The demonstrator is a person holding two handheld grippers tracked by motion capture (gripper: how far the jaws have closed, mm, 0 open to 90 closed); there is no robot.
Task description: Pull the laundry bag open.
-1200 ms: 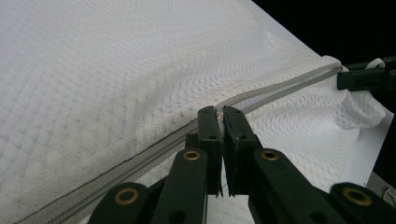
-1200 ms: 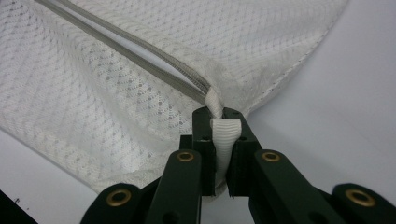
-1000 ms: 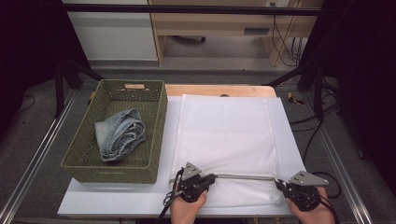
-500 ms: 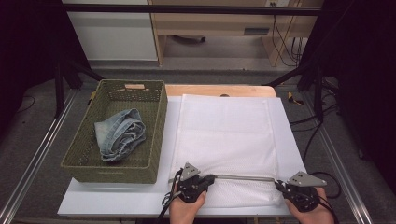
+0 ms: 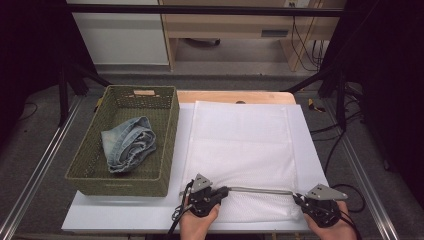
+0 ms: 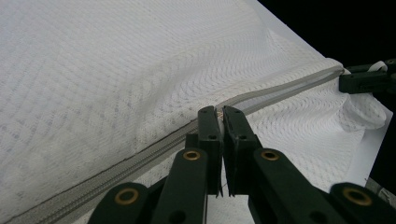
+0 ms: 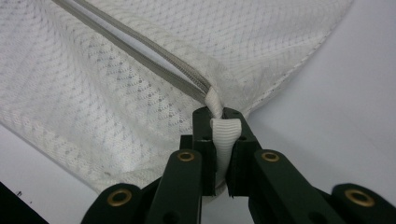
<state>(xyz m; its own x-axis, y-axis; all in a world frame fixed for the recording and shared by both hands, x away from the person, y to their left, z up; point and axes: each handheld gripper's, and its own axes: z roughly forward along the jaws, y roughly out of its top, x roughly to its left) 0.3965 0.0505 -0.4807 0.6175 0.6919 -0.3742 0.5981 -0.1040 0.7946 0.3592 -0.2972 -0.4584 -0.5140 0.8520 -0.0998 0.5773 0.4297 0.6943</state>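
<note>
Right claw (image 7: pixel 219 112) shut tight on mesh bag's (image 7: pixel 140 70) white ribbon tab (image 7: pixel 225 135)

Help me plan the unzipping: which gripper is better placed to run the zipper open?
Probably left. The left gripper is shut at the zipper, likely on its slider; the right gripper anchors the ribbon loop at the bag's end.

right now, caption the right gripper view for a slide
Right tongs shut on the white ribbon tab at the zipper end of a mesh laundry bag.

Left gripper (image 5: pixel 220 191) and right gripper (image 5: pixel 298 198) clamped shut.
</note>
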